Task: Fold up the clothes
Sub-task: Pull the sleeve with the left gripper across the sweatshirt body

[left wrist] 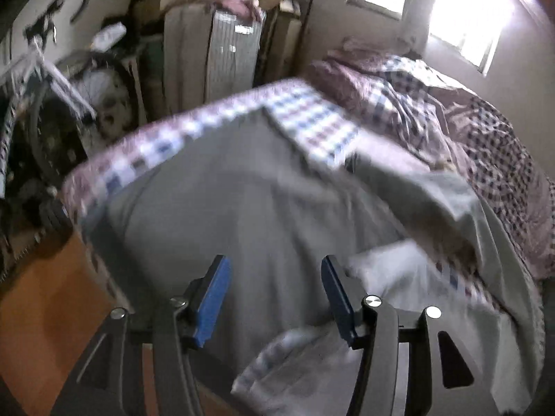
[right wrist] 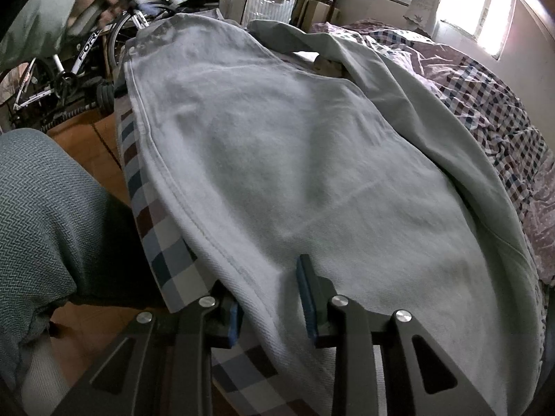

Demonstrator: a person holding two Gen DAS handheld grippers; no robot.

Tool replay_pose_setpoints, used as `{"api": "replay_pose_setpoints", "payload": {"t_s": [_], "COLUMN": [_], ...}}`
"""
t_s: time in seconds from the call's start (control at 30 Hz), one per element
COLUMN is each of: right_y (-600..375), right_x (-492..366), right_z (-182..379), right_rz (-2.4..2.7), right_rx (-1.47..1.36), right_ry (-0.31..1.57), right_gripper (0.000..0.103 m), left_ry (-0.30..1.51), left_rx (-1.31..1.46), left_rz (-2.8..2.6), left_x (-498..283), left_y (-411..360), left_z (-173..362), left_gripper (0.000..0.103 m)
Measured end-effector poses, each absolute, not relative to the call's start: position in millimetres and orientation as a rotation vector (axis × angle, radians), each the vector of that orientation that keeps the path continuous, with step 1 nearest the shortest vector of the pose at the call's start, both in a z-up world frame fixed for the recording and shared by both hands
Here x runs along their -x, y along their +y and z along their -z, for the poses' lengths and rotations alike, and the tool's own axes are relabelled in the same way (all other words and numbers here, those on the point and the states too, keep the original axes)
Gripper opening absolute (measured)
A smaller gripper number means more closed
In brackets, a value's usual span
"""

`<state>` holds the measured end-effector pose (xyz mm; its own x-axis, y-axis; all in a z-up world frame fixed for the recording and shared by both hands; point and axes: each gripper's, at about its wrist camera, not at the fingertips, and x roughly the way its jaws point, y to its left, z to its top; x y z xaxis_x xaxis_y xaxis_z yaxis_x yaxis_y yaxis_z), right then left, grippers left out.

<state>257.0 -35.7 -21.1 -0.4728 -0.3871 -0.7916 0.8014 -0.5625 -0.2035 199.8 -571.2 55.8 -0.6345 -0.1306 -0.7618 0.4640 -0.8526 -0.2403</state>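
Left gripper (left wrist: 275, 298) hangs with fingers wide and empty; right gripper (right wrist: 269, 298) pinches the grey garment (right wrist: 277, 159) hem. One-sided hold; any tug could skew the cloth off the bed (right wrist: 485, 104).

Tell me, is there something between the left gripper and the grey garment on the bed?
Nothing visible. The left gripper is open over the grey garment, and only air shows between its blue pads and the cloth. The picture is blurred, so small things could be missed.
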Motion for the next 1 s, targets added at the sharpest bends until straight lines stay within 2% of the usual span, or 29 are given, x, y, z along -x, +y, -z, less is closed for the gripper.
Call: {"api": "replay_pose_setpoints", "payload": {"t_s": [0.2, 0.4, 0.53, 0.63, 0.83, 0.93, 1.0], "right_y": [-35.4, -37.3, -37.9, -38.3, -39.7, -40.4, -41.0], "right_x": [-258.2, -257.7, -257.4, -257.3, -257.0, -256.6, -256.3], "right_z": [22.2, 23.4, 24.6, 25.4, 27.5, 27.9, 28.1], "right_rz": [2.080, 2.086, 2.087, 2.087, 2.086, 2.087, 2.088], "right_rx": [-0.918, -0.918, -0.915, -0.912, -0.901, -0.897, -0.896], "right_ry": [0.746, 0.748, 0.751, 0.758, 0.774, 0.775, 0.774], "right_gripper": [0.032, 0.033, 0.033, 0.034, 0.035, 0.035, 0.035], "left_ry": [0.739, 0.786, 0.763, 0.809, 1.040, 1.089, 1.086], "left_rx": [-1.290, -1.404, -1.656, -1.764, -1.592, -1.540, -1.486], "left_rz": [2.644, 2.726, 2.692, 2.694, 2.805, 2.819, 2.859], "left_x": [-207.5, -158.3, -118.5, -101.8, -85.1, -73.2, -71.1], "left_y": [-556.8, -550.3, -538.6, -530.2, -538.9, -541.1, -540.9], "left_z": [-33.1, -45.2, -31.1, -22.6, -36.0, -38.2, -44.3], "left_gripper": [0.059, 0.059, 0.059, 0.058, 0.058, 0.058, 0.050]}}
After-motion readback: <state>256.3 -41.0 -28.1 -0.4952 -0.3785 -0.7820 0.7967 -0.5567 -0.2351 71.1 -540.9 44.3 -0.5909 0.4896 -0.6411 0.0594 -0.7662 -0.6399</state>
